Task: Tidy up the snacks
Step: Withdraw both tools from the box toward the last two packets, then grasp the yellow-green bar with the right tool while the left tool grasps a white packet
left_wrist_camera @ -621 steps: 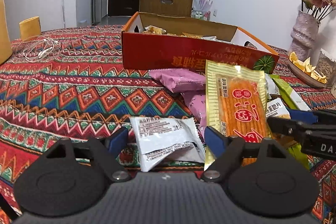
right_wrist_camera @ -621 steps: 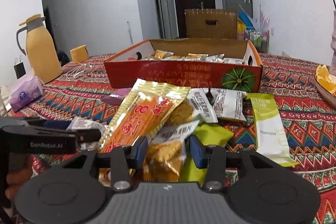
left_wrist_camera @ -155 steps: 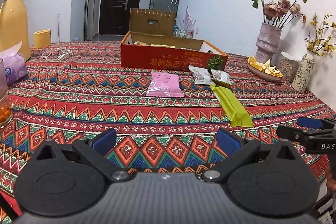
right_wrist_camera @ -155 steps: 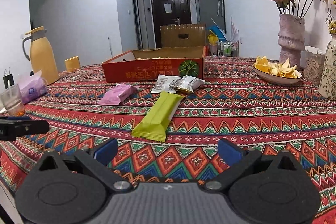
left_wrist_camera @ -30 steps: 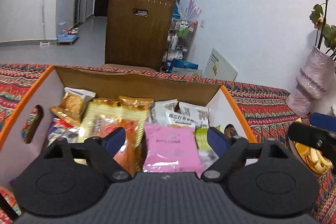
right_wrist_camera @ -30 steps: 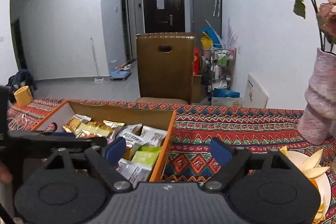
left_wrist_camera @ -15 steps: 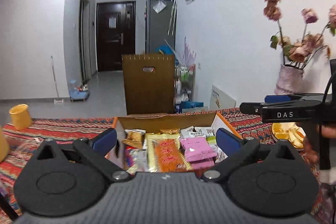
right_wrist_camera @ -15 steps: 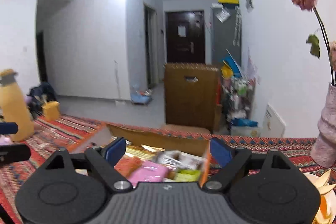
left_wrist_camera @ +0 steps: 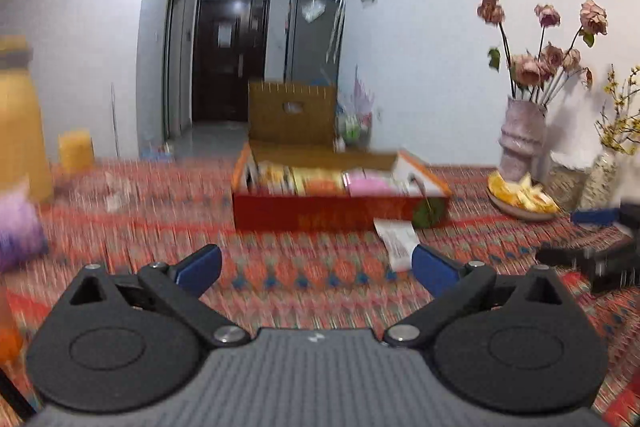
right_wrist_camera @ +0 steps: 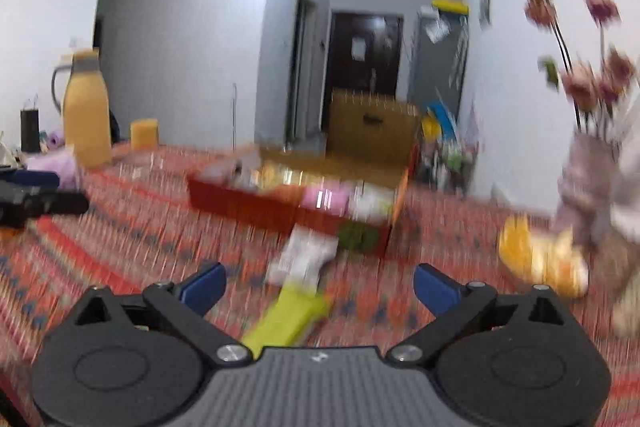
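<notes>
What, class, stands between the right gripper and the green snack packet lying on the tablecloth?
Nothing visible. The right gripper is open and empty, and the green snack packet lies directly ahead of it on bare tablecloth.

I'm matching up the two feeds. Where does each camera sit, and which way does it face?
Left wrist: on the left gripper, facing the red cardboard snack box; own open jaws show, empty, with the other gripper at the right edge.
Right wrist: on the right gripper, facing that box over a lime-green packet; own jaws, just opened wider, empty.
Shared: box, white packet, patterned tablecloth.
</notes>
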